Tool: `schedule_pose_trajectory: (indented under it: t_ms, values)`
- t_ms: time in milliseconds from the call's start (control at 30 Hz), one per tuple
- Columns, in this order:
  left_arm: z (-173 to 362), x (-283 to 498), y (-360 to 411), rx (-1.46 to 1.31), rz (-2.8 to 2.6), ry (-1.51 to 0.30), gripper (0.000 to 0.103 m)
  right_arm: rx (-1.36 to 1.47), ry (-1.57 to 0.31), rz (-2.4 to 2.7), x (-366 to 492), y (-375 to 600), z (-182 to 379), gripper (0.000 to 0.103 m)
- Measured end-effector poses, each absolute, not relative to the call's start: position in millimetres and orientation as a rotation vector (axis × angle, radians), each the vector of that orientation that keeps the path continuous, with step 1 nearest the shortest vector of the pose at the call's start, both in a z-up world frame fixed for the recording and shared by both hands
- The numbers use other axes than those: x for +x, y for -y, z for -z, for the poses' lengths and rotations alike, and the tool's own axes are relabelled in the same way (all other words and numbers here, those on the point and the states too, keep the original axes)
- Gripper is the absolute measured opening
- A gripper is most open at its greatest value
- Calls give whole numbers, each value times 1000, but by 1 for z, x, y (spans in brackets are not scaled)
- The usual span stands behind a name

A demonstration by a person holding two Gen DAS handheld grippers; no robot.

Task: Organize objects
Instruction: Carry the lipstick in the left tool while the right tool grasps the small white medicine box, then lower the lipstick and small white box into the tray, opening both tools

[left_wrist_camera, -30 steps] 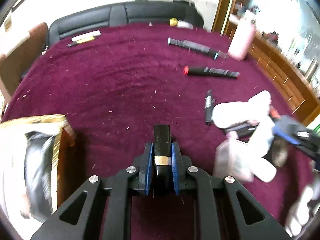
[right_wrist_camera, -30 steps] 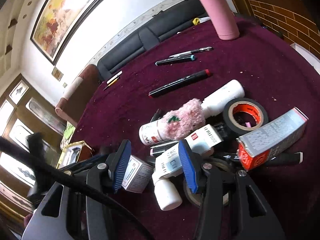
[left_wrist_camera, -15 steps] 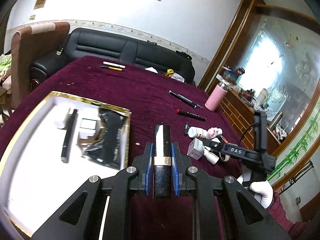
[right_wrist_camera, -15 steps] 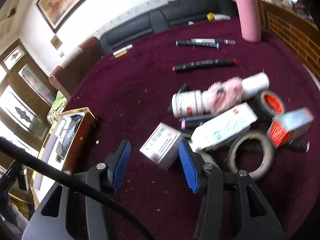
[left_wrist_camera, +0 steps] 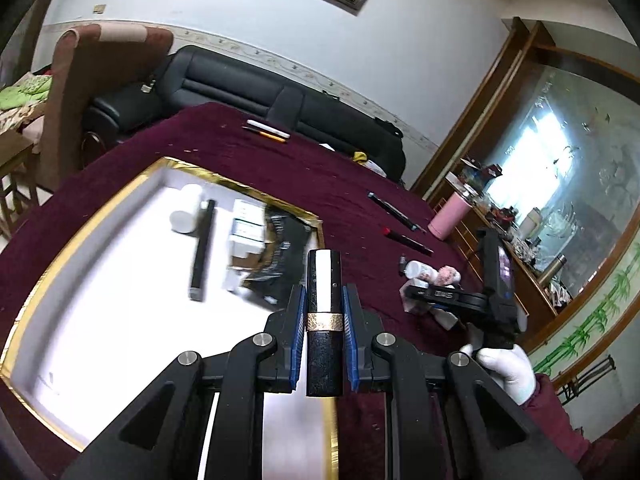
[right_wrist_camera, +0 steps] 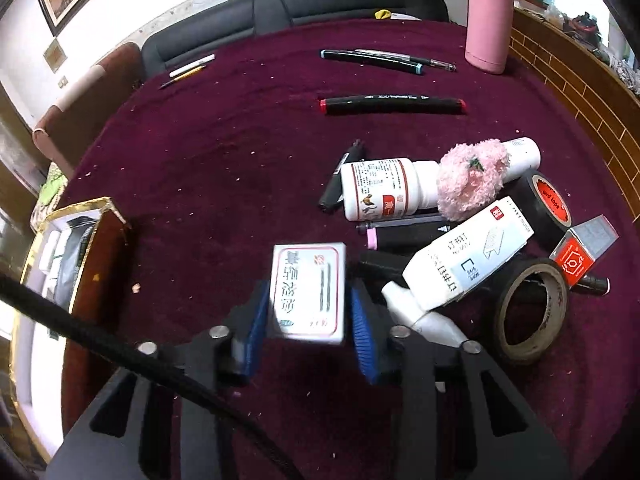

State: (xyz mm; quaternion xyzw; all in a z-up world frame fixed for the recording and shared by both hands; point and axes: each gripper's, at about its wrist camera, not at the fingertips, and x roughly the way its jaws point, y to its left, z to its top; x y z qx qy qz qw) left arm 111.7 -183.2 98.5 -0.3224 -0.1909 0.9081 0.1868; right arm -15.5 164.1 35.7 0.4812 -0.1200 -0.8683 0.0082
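My left gripper is shut on a black lipstick tube with a gold band. It hangs over the near right part of the gold-rimmed white tray. The tray holds a white bottle, a black pen, a small box and a black packet. My right gripper points down at the maroon cloth. Its jaws are closing on a small white box with a red border, which sits squarely between the blue pads. The left pad touches the box's side.
Right of the small box lies a pile: a white bottle, a pink fluffy item, a long white box, two tape rolls, a red-grey box. Markers and a pink flask lie farther back. A gloved hand holds the right gripper.
The left gripper swung left with the lipstick from above the cloth to above the tray. The right gripper moved up to the small white box and its jaws narrowed around it.
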Motion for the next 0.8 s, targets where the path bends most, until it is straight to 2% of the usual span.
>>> schedule_pose_trajectory:
  t_ms: [267,500,800]
  values:
    - [-95,105,225,-940,-2645,553,14,1356,515,2508,-7,-145,-74,32]
    - [-105,49,244,-1044,-2751,342,14,1343,567,2182,-31,-66,-84,33]
    - [-57,-47,256,-1306,-2658,373,14,1391,470,2026,-64,46,-74,33]
